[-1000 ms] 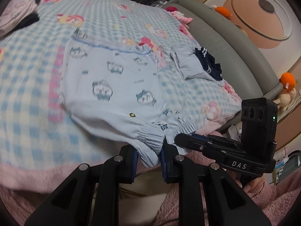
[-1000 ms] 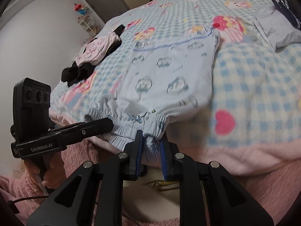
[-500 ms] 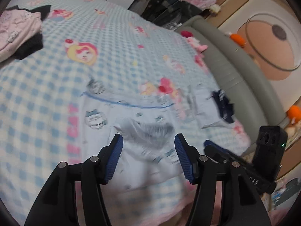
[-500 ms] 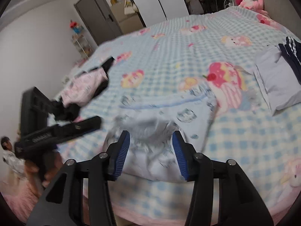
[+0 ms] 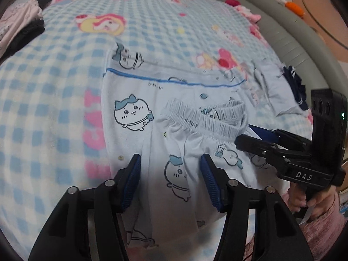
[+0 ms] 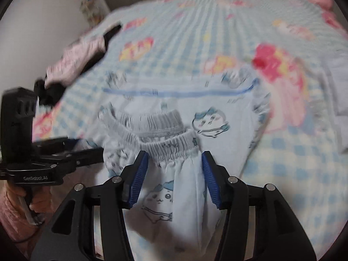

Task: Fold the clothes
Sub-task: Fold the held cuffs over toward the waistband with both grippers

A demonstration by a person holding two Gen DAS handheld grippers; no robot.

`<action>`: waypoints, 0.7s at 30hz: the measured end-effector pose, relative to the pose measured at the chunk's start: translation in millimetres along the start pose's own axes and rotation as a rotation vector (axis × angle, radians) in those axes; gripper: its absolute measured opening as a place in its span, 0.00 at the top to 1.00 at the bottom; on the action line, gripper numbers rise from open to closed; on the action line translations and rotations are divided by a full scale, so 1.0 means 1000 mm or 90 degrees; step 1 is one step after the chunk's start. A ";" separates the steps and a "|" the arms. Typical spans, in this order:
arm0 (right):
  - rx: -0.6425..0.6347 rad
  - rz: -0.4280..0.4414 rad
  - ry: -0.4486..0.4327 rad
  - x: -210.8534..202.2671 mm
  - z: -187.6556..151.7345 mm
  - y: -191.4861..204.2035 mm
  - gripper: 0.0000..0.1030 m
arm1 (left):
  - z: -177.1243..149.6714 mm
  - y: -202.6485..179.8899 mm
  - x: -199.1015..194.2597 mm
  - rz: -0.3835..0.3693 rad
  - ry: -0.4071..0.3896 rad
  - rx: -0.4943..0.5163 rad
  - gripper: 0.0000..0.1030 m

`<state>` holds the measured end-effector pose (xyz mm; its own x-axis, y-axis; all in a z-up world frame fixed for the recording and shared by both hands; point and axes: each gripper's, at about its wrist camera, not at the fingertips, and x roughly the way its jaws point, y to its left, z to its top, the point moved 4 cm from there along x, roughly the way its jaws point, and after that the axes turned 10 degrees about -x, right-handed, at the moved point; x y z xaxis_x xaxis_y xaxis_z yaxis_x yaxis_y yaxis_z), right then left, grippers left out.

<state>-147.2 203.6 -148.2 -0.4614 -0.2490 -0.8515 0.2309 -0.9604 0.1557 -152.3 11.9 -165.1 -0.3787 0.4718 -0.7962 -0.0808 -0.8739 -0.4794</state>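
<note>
1. Your left tongs [image 5: 169, 169] gape wide, holding nothing; "GenRoboAI" is on their body.
2. The pants [image 5: 174, 130] lie on the bed [image 5: 54, 91], waistband [image 5: 204, 119] folded up over the legs: one fold lies made, more probably remain.
3. Your right tongs [image 6: 174, 169] also gape empty; "DAS" is printed there.

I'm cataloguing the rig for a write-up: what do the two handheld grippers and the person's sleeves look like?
Both grippers are black with ribbed blue pads and silver pivot screws. The left gripper reads "GenRoboLAI"; the right gripper reads "DAS" and shows a green light. The sleeves are fuzzy pink.
</note>
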 end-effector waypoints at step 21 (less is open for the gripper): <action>0.073 -0.027 -0.059 0.032 0.075 -0.050 0.90 | 0.095 -0.004 -0.001 -0.001 -0.087 -0.029 0.77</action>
<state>-238.0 234.7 -145.2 -0.5468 -0.2132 -0.8097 0.1132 -0.9770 0.1808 -238.6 4.0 -127.0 -0.5007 0.4505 -0.7392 -0.0412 -0.8653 -0.4995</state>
